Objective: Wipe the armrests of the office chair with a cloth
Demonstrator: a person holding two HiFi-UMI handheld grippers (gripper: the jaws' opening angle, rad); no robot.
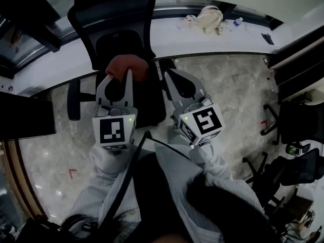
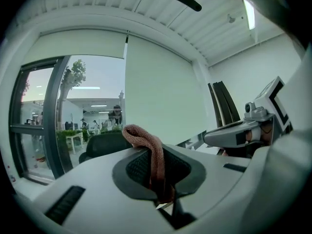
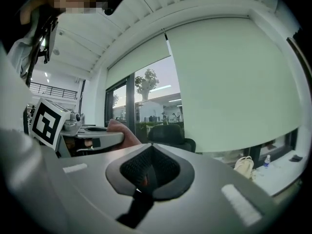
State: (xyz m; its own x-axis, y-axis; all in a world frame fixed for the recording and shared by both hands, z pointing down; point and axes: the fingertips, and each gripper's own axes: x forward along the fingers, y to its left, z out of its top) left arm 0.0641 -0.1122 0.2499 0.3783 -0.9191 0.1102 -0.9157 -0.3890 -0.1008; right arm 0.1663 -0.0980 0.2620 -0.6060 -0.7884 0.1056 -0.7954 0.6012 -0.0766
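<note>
**State.** The left tongs [image 1: 119, 75] are clenched on a reddish-brown terry cloth [image 1: 127, 66]. In the left gripper view a narrow fold of that cloth [image 2: 150, 152] is pinched between the ribbed pads and drapes over the tips. The right tongs [image 1: 174, 81] are pressed together with nothing between them. Both are held in the air before the black mesh-backed office chair [image 1: 115, 19]. The chair stands at 12 o'clock from them, in front of the long white worktop [image 1: 167, 37].

**Step in hand (judged).** The cloth is being carried to an armrest, and no wiping contact exists yet. One black padded armrest [image 1: 74, 99] lies at 9 o'clock from the left tongs, well apart from the cloth.

**Procedure.**
1. Swing the left tongs toward 9 o'clock and lower them until the draped fold meets the pad, not the hard tips.
2. Keep the clench firm, because only a thin fold is gripped and drag may pull it free.
3. Stroke along the full length of the pad, then over its edges.
4. The chair will probably swivel or roll, so brace it with the right tongs if it shifts.

**Not verifiable.**
- The second armrest cannot be located, because the tongs and cloth cover the seat area toward 3 o'clock.
- The chair base is hidden.
- The amount of cloth hanging behind the tips is unclear.
- Neither gripper view shows an armrest, since both look out over the chair toward the window.
</note>
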